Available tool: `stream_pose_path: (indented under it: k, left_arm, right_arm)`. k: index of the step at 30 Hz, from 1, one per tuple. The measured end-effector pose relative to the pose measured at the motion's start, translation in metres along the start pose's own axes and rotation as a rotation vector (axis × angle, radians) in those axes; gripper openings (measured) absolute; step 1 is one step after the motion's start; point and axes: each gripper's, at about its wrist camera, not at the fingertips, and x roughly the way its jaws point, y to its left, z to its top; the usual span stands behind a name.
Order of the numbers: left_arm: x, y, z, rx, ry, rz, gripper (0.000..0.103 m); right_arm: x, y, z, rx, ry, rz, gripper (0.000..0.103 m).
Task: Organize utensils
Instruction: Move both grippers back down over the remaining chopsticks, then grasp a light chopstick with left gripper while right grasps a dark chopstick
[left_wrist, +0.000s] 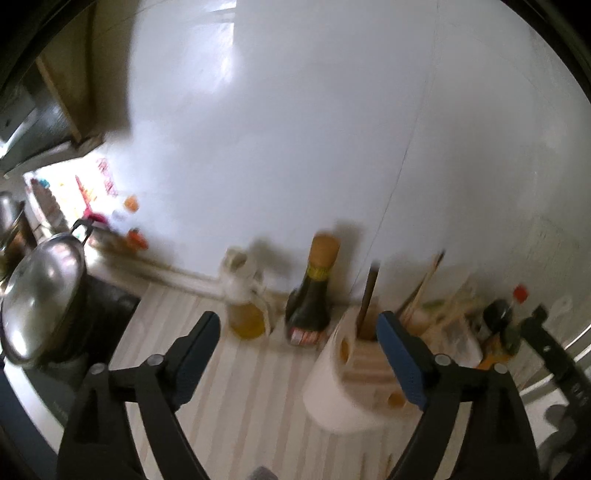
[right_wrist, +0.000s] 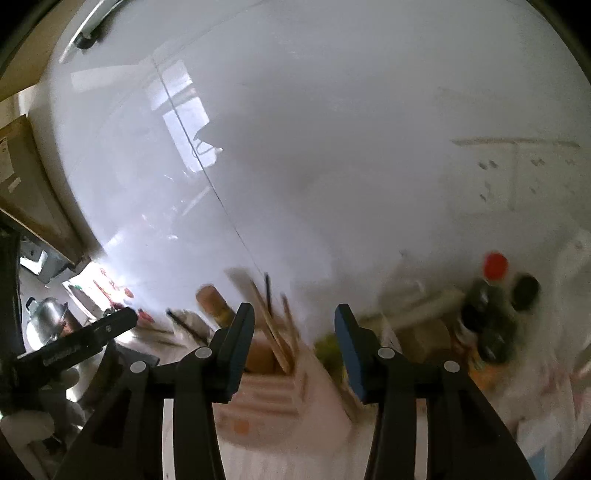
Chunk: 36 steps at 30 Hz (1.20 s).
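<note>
A white utensil holder (left_wrist: 332, 398) with a wooden slotted top stands on the striped counter, close in front of my right finger in the left wrist view. A dark handle (left_wrist: 369, 295) sticks up from it. Chopsticks (left_wrist: 424, 284) lean up behind it. My left gripper (left_wrist: 299, 332) is open and empty above the counter. In the right wrist view the same holder (right_wrist: 266, 402) lies blurred below my open, empty right gripper (right_wrist: 294, 325), with chopsticks (right_wrist: 273, 325) rising between the fingers. The other gripper shows at the right edge of the left view (left_wrist: 554, 350).
A dark sauce bottle (left_wrist: 310, 295) and an oil bottle (left_wrist: 245, 295) stand against the white wall. A steel lidded pot (left_wrist: 40, 295) sits on the stove at left. Dark red-capped bottles (right_wrist: 487, 317) stand at right. Wall sockets (right_wrist: 517, 177) are on the wall.
</note>
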Motion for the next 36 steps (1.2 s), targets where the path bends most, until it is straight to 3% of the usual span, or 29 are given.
stream_pose_path:
  k: [2,8,18,22,23,27,32,34,36]
  left_arm:
    - [0.001,-0.001,-0.018,0.01,0.022,0.006,0.098]
    - [0.018,-0.016,-0.09,0.084,0.15,0.029,0.098]
    - [0.054,-0.061,-0.193,0.222,0.359,0.032,0.098]
    - [0.074,-0.076,-0.226,0.262,0.448,0.022,0.098]
    - [0.078,-0.078,-0.232,0.269,0.464,0.019,0.098]
    - [0.095,-0.086,-0.252,0.277,0.527,-0.002,0.083]
    - [0.107,-0.097,-0.264,0.306,0.554,-0.004,0.067]
    - [0.111,-0.102,-0.268,0.315,0.565,-0.013,0.06]
    - [0.114,-0.106,-0.27,0.319,0.568,-0.028,0.043]
  right_arm:
    - [-0.009,-0.01,-0.016,0.009,0.037,-0.021,0.051]
    - [-0.021,-0.058,-0.08,0.067,0.189,-0.109,0.052]
    - [0.009,-0.121,-0.191,0.119,0.513,-0.197,0.052]
    - [0.024,-0.135,-0.221,0.142,0.589,-0.205,0.051]
    - [0.028,-0.138,-0.227,0.147,0.602,-0.205,0.046]
    - [0.041,-0.145,-0.246,0.143,0.659,-0.222,0.031]
    - [0.057,-0.144,-0.26,0.102,0.715,-0.236,0.024]
    - [0.058,-0.142,-0.26,0.076,0.7,-0.24,0.022]
    - [0.061,-0.142,-0.262,0.069,0.719,-0.243,0.012]
